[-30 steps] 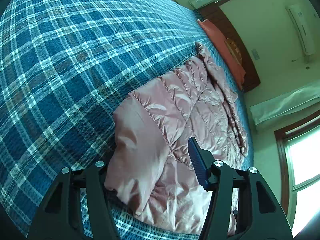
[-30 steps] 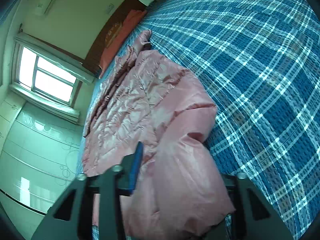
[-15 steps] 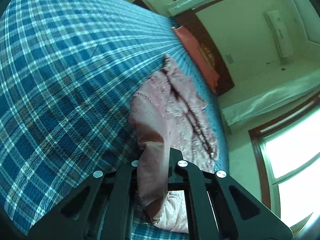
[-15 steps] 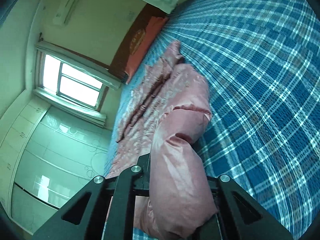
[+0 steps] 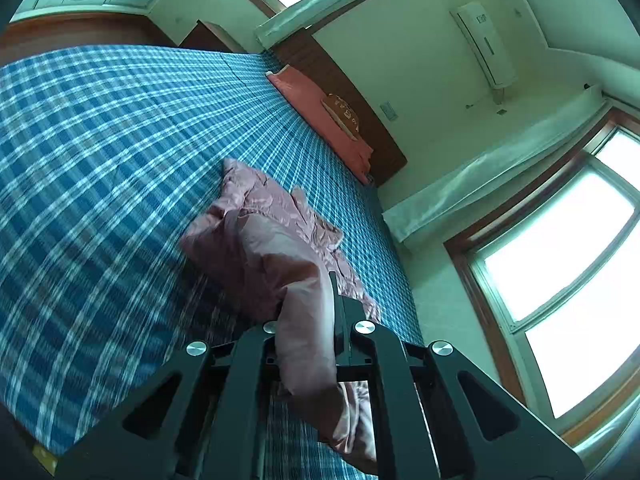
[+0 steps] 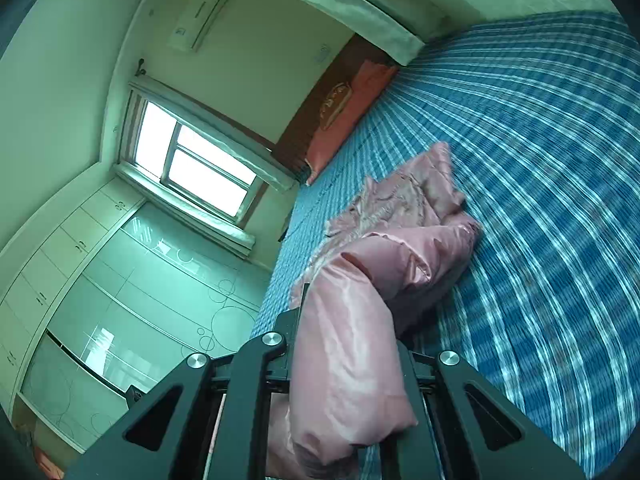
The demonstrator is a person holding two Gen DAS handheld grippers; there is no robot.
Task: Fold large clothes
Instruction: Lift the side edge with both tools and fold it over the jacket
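A pink padded jacket [image 5: 264, 236] lies on a blue plaid bed cover [image 5: 100, 152], its near end lifted. My left gripper [image 5: 306, 320] is shut on the jacket's near edge, and fabric hangs down between the fingers. In the right wrist view the same pink jacket [image 6: 404, 208] stretches away over the bed cover [image 6: 540, 160]. My right gripper [image 6: 344, 332] is shut on a thick fold of its near edge. The fabric hides both grippers' fingertips.
An orange pillow [image 5: 320, 116] lies against a dark wooden headboard [image 5: 352, 100] at the far end of the bed. Windows [image 5: 568, 240], a wall air conditioner [image 5: 484, 44] and a white wardrobe [image 6: 120, 280] surround the bed.
Both grippers closed on the jacket's near edge and lifted it up off the bed. The cameras now tilt up, showing more of the room.
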